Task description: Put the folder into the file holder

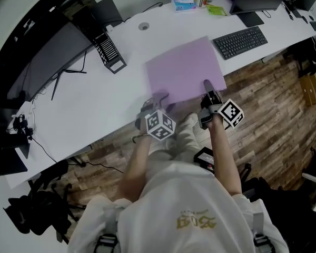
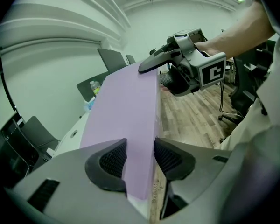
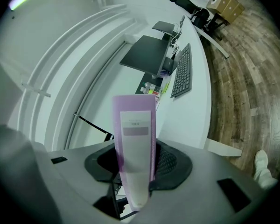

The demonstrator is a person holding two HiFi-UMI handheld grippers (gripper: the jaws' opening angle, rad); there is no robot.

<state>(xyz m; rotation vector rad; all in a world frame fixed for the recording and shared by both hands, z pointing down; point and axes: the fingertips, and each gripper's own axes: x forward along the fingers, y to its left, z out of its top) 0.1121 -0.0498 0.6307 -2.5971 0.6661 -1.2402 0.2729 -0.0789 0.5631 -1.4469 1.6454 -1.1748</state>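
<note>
A white desk [image 1: 95, 99] over wood-plank floor [image 1: 263, 104] fills the scene, and the purple folder [image 1: 184, 70] is at its near edge, its near corners projecting past the rim toward you. Nearest you, at the folder's near-left corner, your left gripper [image 1: 157, 100] has the folder between its jaws; in the left gripper view both pads [image 2: 113, 160] meet the folder [image 2: 126, 106]. At the folder's near-right corner your right gripper [image 1: 207, 86] is clamped on the spine; its own view shows the labelled spine [image 3: 135, 143] standing upright between the pads [image 3: 170, 162]. Beyond the folder and to its right lies a black keyboard [image 1: 240, 41]. Beyond the folder and well apart to its left stands the black file holder [image 1: 109, 50], beside a dark monitor [image 1: 37, 57].
</note>
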